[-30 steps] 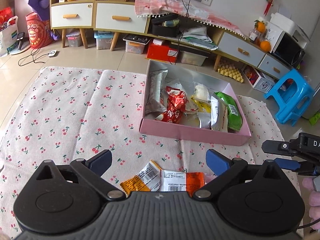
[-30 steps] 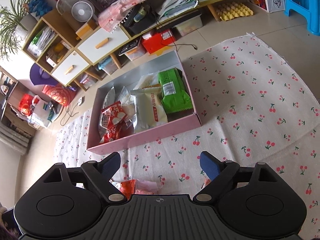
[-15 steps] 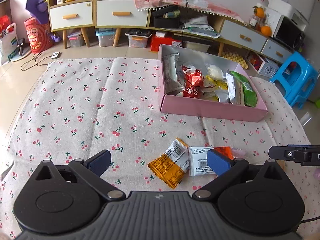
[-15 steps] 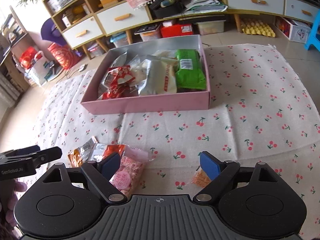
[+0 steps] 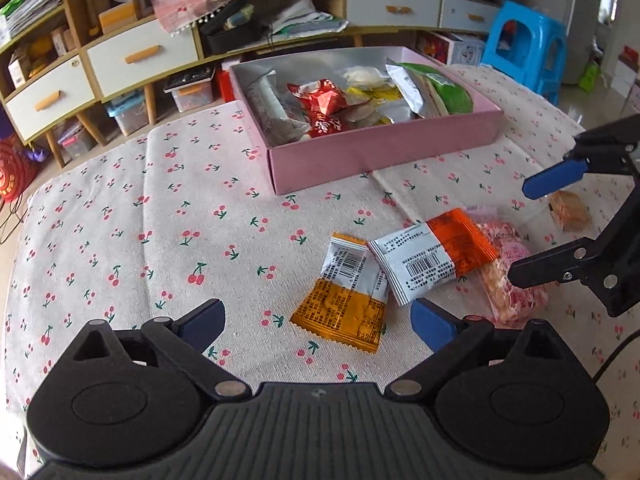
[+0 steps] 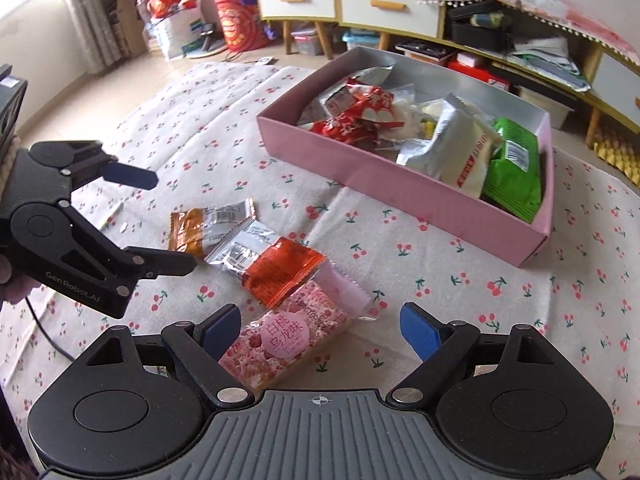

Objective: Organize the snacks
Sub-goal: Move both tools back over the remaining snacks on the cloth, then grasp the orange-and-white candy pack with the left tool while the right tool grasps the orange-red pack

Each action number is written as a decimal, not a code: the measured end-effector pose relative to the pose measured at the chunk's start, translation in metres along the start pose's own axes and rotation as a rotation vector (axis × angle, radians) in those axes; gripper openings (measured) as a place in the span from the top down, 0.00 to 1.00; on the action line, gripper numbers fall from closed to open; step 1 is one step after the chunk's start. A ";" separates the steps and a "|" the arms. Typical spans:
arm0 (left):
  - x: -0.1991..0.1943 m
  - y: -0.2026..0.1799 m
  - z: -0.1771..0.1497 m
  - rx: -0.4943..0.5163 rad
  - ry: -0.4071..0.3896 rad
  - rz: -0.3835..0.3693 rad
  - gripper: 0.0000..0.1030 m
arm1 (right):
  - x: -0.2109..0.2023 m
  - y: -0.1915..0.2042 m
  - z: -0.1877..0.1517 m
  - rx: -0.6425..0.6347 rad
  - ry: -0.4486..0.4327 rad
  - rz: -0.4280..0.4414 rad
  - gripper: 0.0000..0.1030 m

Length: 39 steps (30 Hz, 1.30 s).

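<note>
Loose snack packets lie on the cherry-print cloth [image 5: 132, 216]. A yellow-orange packet [image 5: 344, 300] rests just ahead of my left gripper [image 5: 316, 320], partly between its wide jaws, which are closing without touching it. A white and orange packet [image 5: 432, 256] overlaps it. A pink packet [image 6: 288, 340] lies beside the left finger of my open right gripper [image 6: 320, 328], untouched. A small tan packet [image 5: 568, 210] sits further right. The pink box [image 5: 380, 152] behind holds several snacks. Each gripper shows in the other's view: the right gripper [image 5: 536, 226], the left gripper [image 6: 164, 222].
A long low cabinet with drawers [image 5: 140, 52] and storage bins runs along the back wall. A blue plastic stool [image 5: 520, 44] stands at the back right. Red bags [image 6: 236, 20] stand on the floor. Bare cloth stretches to the left of the packets.
Both grippers have rolled and dropped closer to the cloth. The left one now hangs over the orange packets. The right one has come over the pink packet.
</note>
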<state>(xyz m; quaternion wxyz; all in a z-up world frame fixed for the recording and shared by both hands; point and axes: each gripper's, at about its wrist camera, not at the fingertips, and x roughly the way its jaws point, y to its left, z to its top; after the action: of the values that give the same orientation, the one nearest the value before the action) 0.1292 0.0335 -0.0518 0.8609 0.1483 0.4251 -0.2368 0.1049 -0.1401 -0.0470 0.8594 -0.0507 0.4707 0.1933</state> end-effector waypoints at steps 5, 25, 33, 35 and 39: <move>0.009 -0.009 -0.001 0.089 0.029 -0.009 0.10 | 0.010 0.012 0.004 -0.074 -0.008 0.003 0.14; 0.011 0.011 0.012 -0.065 0.031 -0.002 0.57 | 0.045 0.010 0.019 0.016 -0.071 -0.018 0.41; 0.011 0.024 0.014 -0.201 0.058 0.138 0.52 | 0.042 -0.009 0.023 0.158 -0.065 -0.057 0.46; 0.010 0.025 0.013 -0.207 0.060 0.149 0.48 | 0.042 -0.008 0.022 0.144 -0.065 -0.057 0.45; 0.009 0.027 0.014 -0.229 0.074 0.157 0.45 | 0.043 -0.005 0.024 0.167 -0.050 -0.010 0.23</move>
<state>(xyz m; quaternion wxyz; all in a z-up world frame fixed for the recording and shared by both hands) 0.1577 0.0468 -0.0496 0.8719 0.0905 0.4678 -0.1129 0.1460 -0.1265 -0.0698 0.8729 0.0235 0.4634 0.1505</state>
